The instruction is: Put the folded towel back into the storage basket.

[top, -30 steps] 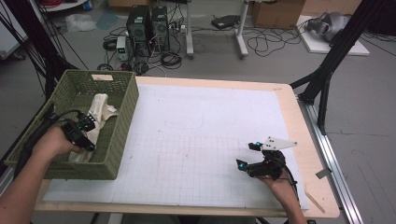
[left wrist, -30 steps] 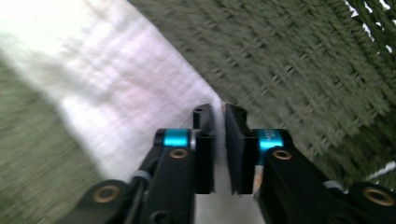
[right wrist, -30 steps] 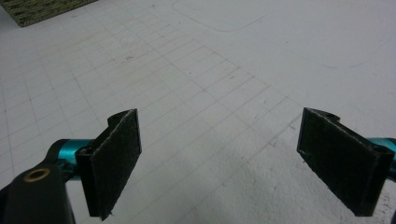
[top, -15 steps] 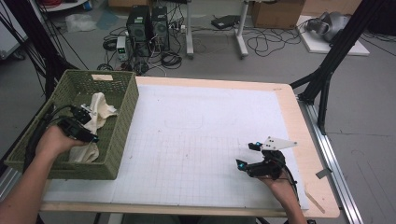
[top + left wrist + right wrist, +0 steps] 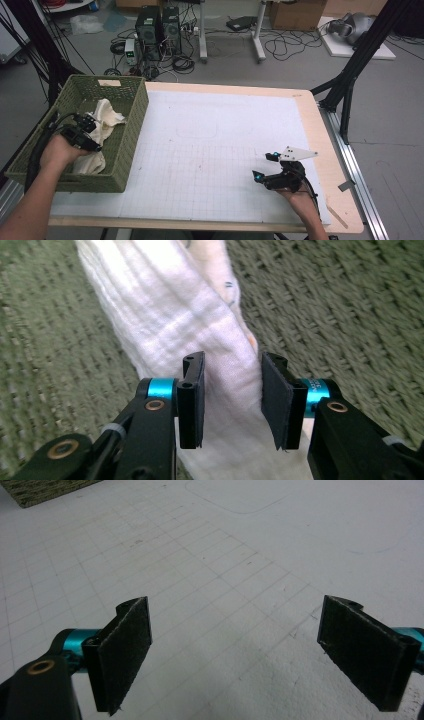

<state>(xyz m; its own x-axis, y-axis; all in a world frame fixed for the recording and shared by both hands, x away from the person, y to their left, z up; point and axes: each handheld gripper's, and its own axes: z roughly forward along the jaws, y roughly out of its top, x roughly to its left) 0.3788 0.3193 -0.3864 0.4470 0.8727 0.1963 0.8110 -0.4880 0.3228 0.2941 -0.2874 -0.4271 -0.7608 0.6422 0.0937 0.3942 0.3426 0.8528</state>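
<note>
White cloth [image 5: 200,340], crumpled inside the green basket [image 5: 130,135], with one fold running up between the jaws of the left tongs [image 5: 232,400]. Since a second ago these tongs have shifted slightly along the cloth, and their jaws have just been narrowing; they stand half-open astride the fold, the pads [image 5: 192,400] apparently not yet pressing it, so a grasp for lifting the cloth out seems imminent. The left gripper view shows the gap at each pad; the high view shows the cloth [image 5: 102,122] bunched ahead of and beneath the left tongs [image 5: 86,131]. The right tongs [image 5: 265,166] rest wide open and empty on the white worktop [image 5: 210,150], well apart.
</note>
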